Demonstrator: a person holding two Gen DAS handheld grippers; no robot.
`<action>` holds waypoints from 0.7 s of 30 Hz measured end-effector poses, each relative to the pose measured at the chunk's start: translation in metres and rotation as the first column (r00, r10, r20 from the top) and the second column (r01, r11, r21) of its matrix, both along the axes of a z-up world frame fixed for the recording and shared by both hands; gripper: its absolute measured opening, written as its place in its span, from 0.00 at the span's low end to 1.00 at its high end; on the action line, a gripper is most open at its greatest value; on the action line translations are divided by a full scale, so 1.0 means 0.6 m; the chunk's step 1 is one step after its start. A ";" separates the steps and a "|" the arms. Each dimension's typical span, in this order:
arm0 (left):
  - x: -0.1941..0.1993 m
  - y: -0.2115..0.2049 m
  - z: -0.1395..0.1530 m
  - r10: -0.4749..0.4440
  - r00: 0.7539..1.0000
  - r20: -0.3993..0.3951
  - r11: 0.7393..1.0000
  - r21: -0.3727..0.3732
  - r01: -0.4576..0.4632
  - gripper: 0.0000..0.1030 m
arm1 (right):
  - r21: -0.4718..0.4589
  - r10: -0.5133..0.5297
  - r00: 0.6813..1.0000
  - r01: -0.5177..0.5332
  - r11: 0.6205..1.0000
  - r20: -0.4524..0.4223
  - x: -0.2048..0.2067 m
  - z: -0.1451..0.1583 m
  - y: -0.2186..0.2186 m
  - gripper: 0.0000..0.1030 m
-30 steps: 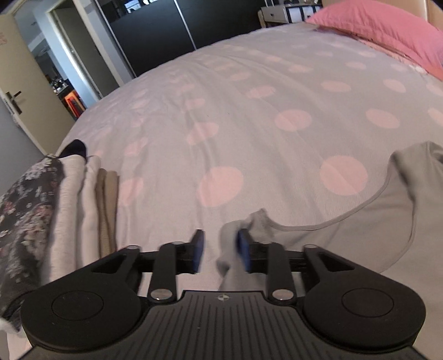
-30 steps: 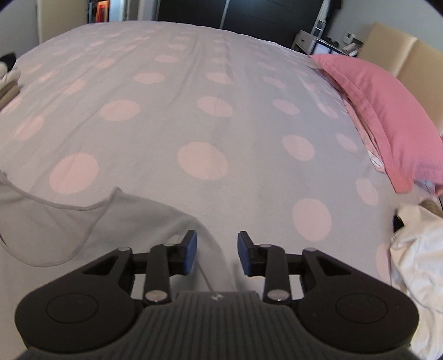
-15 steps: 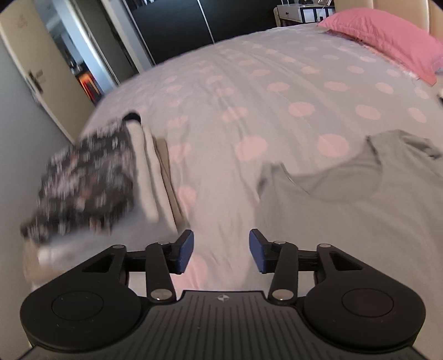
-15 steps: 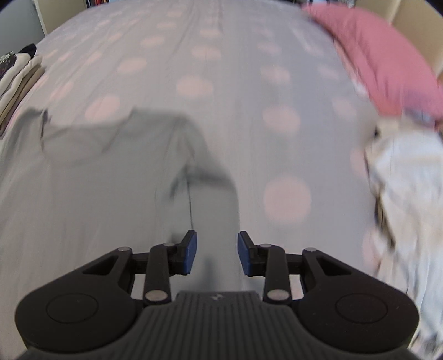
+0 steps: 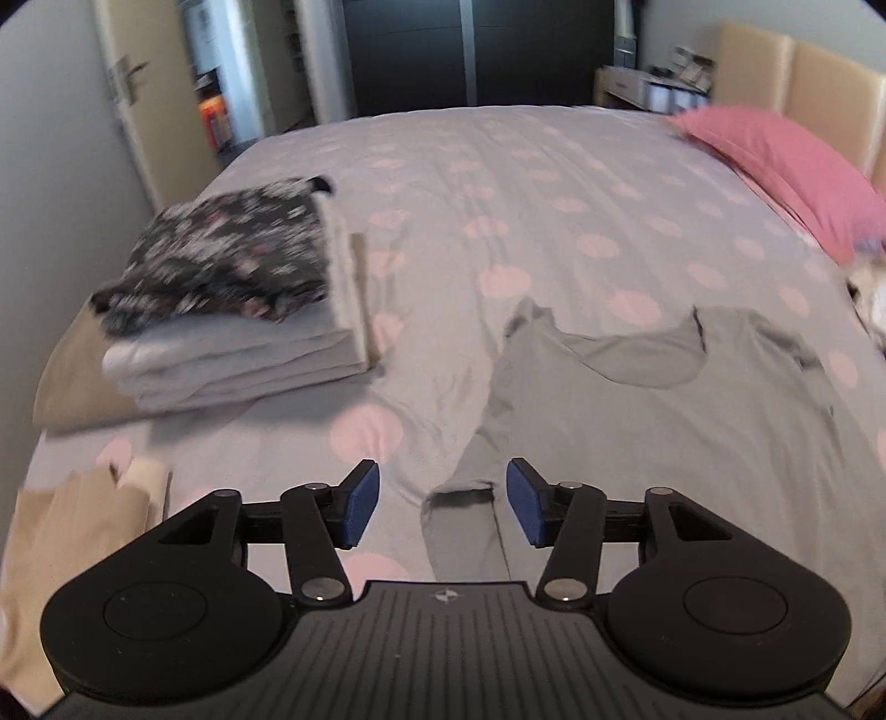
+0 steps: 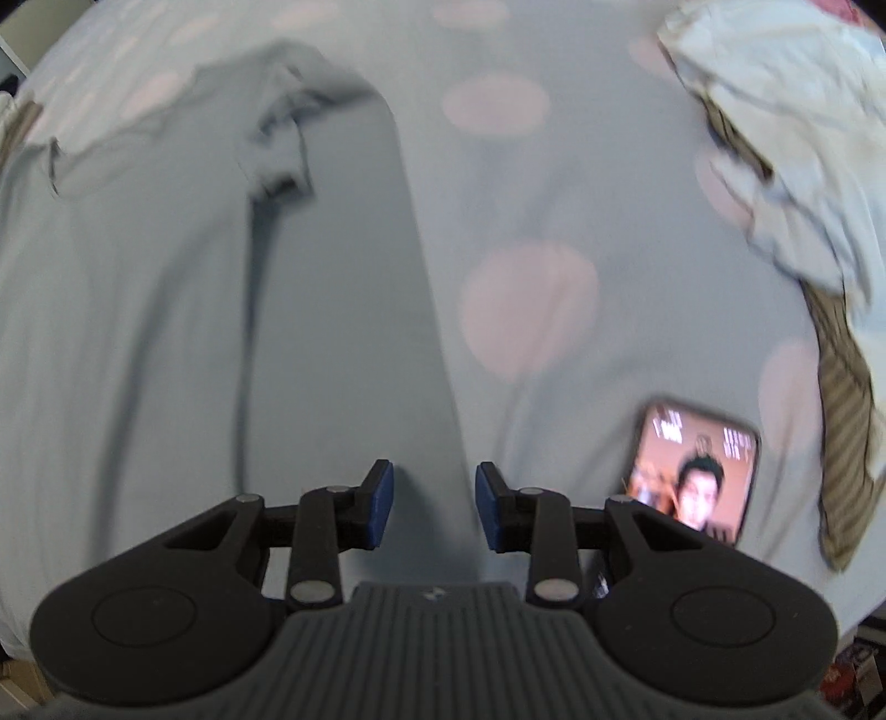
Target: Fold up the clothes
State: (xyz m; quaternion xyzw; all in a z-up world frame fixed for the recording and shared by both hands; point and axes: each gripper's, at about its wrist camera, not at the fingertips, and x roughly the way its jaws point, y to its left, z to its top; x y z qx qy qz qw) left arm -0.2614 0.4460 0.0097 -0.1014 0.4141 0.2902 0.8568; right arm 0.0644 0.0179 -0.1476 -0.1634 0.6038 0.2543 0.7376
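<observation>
Polka-dot bedspread fills both views. Grey shirt lies flat at centre right, folded stack upper left, phone lower right. Left gripper and right gripper hang spread, empty.

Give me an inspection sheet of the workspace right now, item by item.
Surface: bed cover, grey with pink dots, rumpled.
Job's things: grey shirt spread flat, sleeve toward left gripper; folded stack, floral piece on top; white unfolded pile.
Clutter: phone, screen lit, on the cover; beige fabric at near left edge.
Grippers: left gripper open, empty; right gripper open, empty, above the shirt's edge.
Cables: nothing seen.
Surroundings: pink pillow, padded headboard, dark wardrobe, open door.
</observation>
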 end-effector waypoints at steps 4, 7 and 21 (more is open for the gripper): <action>-0.006 0.023 -0.005 0.079 0.997 0.010 0.995 -0.057 -0.078 0.48 | 0.018 -0.030 0.999 0.031 0.999 -0.020 -0.003 -0.010 -0.019 0.32; -0.003 0.021 -0.006 0.074 0.997 0.013 0.996 -0.060 -0.073 0.48 | 0.022 -0.022 0.999 0.023 0.999 -0.033 -0.012 -0.008 -0.017 0.07; 0.016 -0.002 -0.002 0.027 0.999 0.019 0.996 -0.087 -0.025 0.48 | 0.064 -0.169 0.979 0.163 0.985 0.109 0.032 0.081 -0.059 0.04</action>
